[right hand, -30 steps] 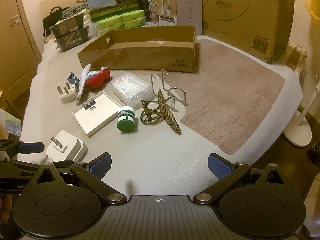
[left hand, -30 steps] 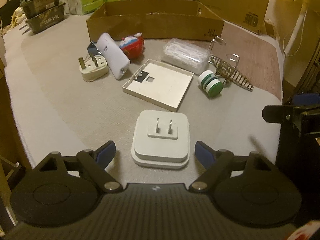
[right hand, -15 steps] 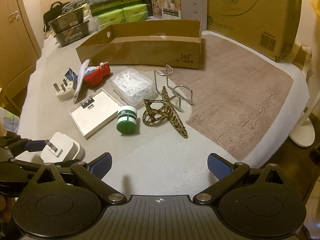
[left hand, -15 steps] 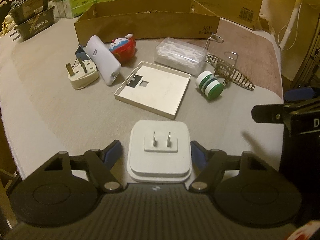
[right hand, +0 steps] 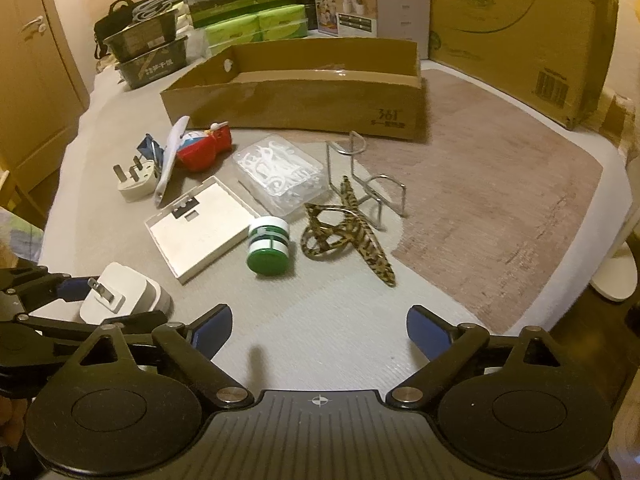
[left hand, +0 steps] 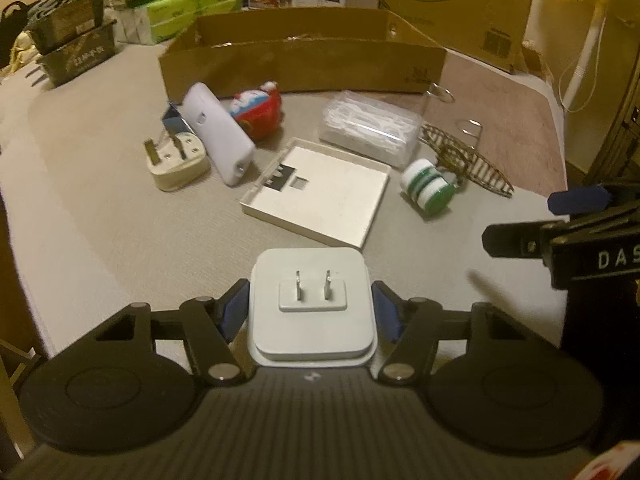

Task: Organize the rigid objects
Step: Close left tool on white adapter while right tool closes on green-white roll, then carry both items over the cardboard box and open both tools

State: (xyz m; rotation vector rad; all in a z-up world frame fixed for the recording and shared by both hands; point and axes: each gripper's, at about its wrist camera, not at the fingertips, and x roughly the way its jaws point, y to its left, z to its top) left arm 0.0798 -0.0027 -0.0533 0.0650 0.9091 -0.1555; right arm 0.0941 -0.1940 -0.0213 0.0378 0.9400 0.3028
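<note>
Left wrist view: low over the bed, close behind the white charger (left hand: 311, 308), facing the cardboard tray (left hand: 304, 66). Right wrist view: higher and to the right of the charger (right hand: 122, 294), facing the same tray (right hand: 296, 96). Shared: charger, tray and the clutter between.

Bare cloth (right hand: 320, 320) ahead of right claw (right hand: 319, 326) — flat white box (left hand: 320, 192) seemingly crowds the white adapter (left hand: 310, 312).

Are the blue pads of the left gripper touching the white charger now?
Touching. In the left wrist view, both pads of the left gripper press against the sides of the white charger, with no gap visible.
</note>
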